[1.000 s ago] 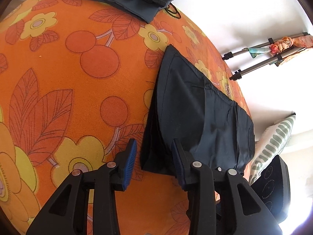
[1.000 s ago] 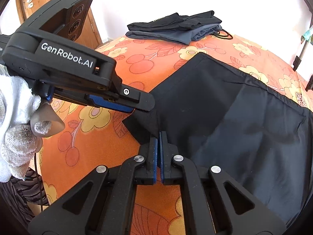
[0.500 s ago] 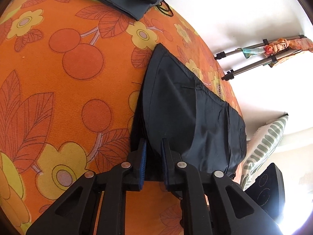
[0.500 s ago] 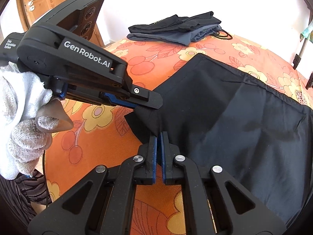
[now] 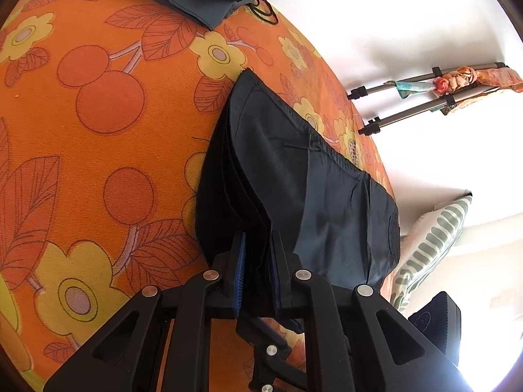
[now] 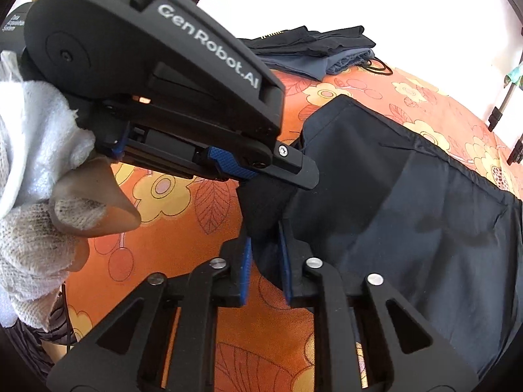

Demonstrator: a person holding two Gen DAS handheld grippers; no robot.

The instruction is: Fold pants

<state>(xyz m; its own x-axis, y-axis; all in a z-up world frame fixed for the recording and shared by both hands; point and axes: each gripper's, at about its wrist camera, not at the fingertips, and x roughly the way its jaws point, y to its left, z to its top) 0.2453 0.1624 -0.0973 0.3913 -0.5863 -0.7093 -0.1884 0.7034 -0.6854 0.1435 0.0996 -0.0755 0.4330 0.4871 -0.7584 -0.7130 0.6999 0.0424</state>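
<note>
An orange flower-and-cherry patterned cover (image 5: pixel 98 150) spreads over what reads as a bed, and on it the dark navy pants (image 5: pixel 320 196) lie partly folded, their near corner lifted off the cover while the rest stretches away toward the far right edge, where a seamed hem runs. A stack of other folded dark garments (image 6: pixel 313 52) sits well apart at the far end of the bed, and a striped cushion (image 5: pixel 431 238) shows beyond the right edge. Both tongs meet at the same near corner of the pants: the left tongs (image 5: pixel 258 271) are clenched on several gathered layers of the fabric, which hang between the blue pads; in the right wrist view they come in from the left, held by a hand in a white knit glove (image 6: pixel 32 196). The right tongs (image 6: pixel 264 268) sit just below and beside them, their jaws opening at this moment, with a fold of the same corner still between the pads but apparently no longer pinched. The long axis of the pants runs from this corner away and to the right, so the coming fold probably turns on carrying the corner along that line, and the left tongs alone hold it firmly.
</note>
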